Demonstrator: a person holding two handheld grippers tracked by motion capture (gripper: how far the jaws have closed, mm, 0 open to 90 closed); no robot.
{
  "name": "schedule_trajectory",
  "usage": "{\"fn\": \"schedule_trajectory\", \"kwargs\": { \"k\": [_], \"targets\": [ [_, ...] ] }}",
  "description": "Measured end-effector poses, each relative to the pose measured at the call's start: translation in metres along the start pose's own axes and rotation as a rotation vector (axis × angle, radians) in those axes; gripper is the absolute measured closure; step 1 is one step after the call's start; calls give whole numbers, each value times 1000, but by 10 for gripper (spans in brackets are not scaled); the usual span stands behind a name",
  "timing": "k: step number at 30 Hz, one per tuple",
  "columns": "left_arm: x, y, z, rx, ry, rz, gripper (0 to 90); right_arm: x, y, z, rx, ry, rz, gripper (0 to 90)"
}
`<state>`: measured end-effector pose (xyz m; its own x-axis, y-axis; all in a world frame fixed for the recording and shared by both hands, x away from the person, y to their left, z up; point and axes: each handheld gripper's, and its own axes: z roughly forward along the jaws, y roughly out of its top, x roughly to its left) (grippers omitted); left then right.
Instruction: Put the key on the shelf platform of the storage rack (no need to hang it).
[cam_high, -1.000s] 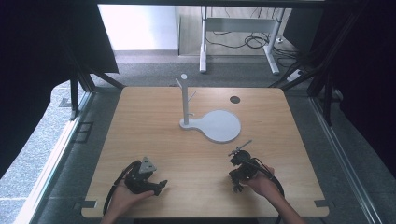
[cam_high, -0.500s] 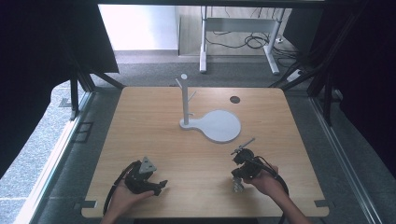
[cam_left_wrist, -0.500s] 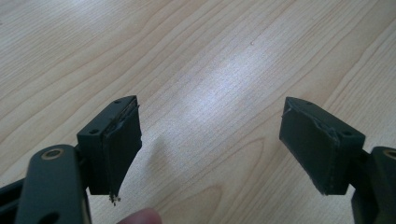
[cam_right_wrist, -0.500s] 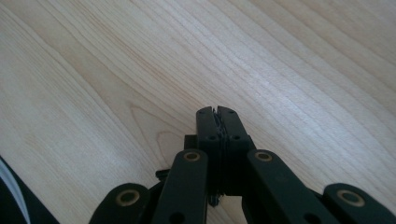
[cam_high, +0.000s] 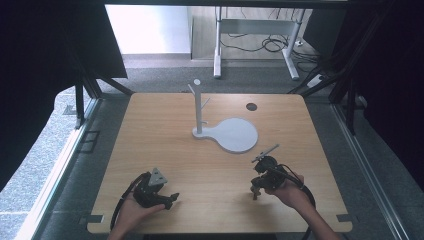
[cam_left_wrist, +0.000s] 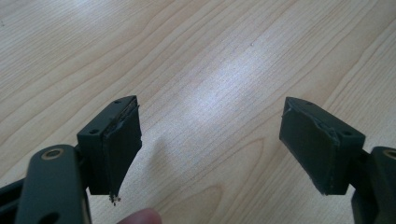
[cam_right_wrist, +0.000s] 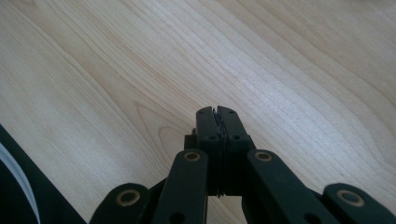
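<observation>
High view: a pale wooden table (cam_high: 165, 125) with visible grain was seen from above, with dark curtains at both sides and grey floor around it. Near the middle of the table stood a white stand (cam_high: 199, 107), a thin upright post with short side pegs, fixed at the edge of a flat, round, matte white base plate (cam_high: 237, 135). A small dark round hole (cam_high: 251, 106) was set into the tabletop beyond the plate. At the near edge, the left gripper (cam_high: 172, 197), black and angular with a grey three-cornered plate on top, was held low in the left hand (cam_high: 131, 212), well apart from the stand. The right gripper (cam_high: 255, 192) was held in the right hand (cam_high: 290, 192), nearer the plate but not touching it.

Left gripper view: two black jaws with worn, frayed rubber pads were seen spread wide apart, with nothing between them, above bare wood grain.

Right gripper view: the two black jaws were seen pressed together, pad against pad, with nothing held, pointing down at the smooth tabletop.

No object had been taken up, so the work was judged to be at its start, with both hands poised. The next move was judged to call for the closed right jaws to be opened and brought forward toward the white stand.
</observation>
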<state>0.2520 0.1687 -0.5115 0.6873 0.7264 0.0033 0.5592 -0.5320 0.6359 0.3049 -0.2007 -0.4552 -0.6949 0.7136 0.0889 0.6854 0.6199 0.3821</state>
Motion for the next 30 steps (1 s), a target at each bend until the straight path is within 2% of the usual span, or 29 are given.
{"fn": "schedule_trajectory", "kwargs": {
  "k": [11, 30],
  "targets": [
    [1, 0, 0, -1, -1, -3, 211, 1, 8, -15, -15, -20, -18, 895],
    [0, 0, 0, -3, 0, -6, 211, -3, 17, -27, -30, -28, -36, 896]
  ]
}}
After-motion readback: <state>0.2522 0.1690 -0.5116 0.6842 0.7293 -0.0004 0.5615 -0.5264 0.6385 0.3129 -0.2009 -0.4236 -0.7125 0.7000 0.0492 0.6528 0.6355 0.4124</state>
